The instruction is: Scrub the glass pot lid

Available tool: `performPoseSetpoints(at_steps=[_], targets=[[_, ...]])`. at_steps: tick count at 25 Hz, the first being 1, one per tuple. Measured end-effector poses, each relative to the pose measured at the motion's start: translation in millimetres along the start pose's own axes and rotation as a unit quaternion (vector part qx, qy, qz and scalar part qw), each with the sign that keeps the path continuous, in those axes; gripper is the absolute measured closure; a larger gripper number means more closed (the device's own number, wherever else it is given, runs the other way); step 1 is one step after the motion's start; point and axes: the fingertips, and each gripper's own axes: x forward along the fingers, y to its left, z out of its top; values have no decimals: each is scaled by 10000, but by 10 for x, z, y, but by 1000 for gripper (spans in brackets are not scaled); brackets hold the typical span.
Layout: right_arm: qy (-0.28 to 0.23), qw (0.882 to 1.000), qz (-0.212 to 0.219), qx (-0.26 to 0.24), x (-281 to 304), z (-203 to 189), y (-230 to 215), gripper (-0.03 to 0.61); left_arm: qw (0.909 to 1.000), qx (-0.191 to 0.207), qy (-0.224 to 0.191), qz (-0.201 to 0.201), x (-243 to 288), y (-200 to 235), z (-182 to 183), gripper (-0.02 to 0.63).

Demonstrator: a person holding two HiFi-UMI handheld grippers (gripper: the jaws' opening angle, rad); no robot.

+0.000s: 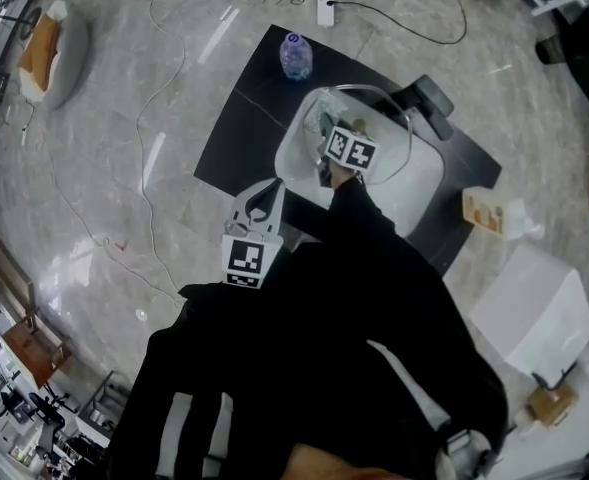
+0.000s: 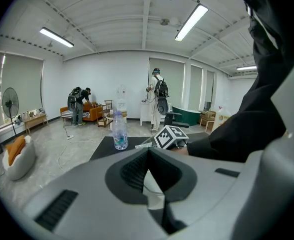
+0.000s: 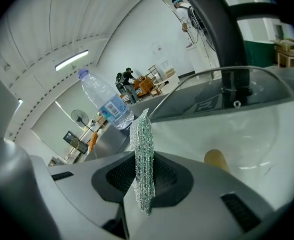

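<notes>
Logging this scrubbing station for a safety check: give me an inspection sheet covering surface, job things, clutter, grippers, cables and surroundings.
Surface: black mat on a glossy stone-look floor.
Job's things: glass lid lying across the white basin; mesh scrubber.
Clutter: water bottle on the mat; small carton beside it; white box.
Grippers: right gripper shut on the scrubber, over the basin; left gripper shut, nothing seen between, by the basin's near rim.
Cables: power strip with a black lead; white cable loose on the floor.
Surroundings: cushion; standing fan; people far off.
</notes>
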Motion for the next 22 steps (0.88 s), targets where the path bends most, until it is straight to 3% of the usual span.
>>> performPoseSetpoints(at_steps=[22], targets=[[284, 9984, -477, 83, 324, -58, -185, 509, 9995, -187, 201, 158, 103, 192, -88, 612]])
